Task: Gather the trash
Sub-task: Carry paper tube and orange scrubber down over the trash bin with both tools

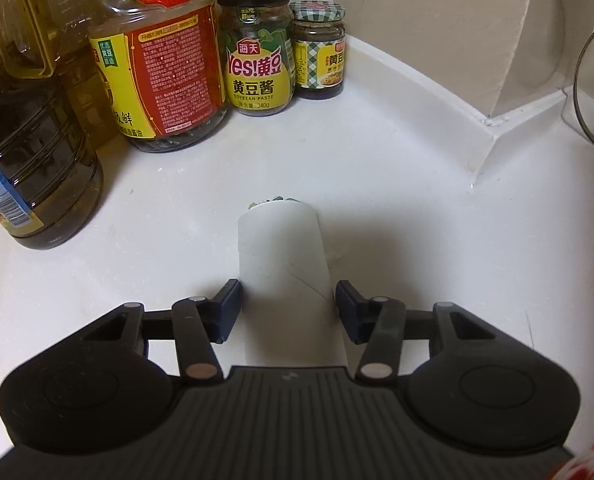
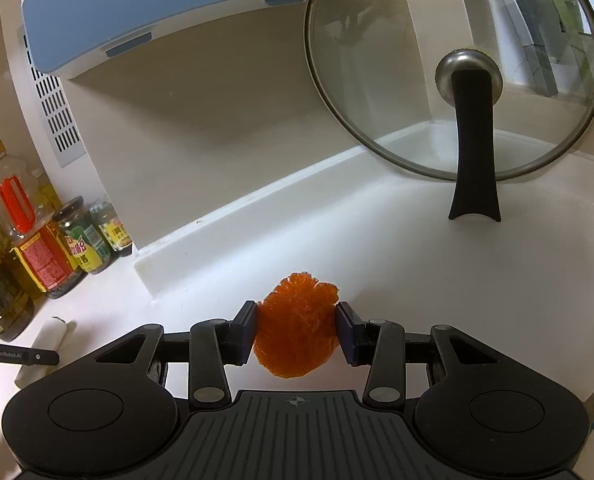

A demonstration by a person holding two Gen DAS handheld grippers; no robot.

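Observation:
A white paper roll (image 1: 287, 276) lies lengthwise on the white counter (image 1: 417, 248) between the fingers of my left gripper (image 1: 289, 312). The jaws stand around it, the left pad touching and the right pad a small gap away. In the right wrist view the roll (image 2: 49, 340) shows at the far left with the left gripper over it. My right gripper (image 2: 297, 332) is shut on an orange crumpled mesh ball (image 2: 297, 324), pads pressed on both sides, just above the counter (image 2: 457, 280).
Two oil bottles (image 1: 29, 132), a soybean paste jar (image 1: 255, 52) and a smaller jar (image 1: 318, 50) stand at the back left wall. A glass pot lid (image 2: 453, 68) leans against the back wall on its black handle. A range hood (image 2: 137, 20) hangs above.

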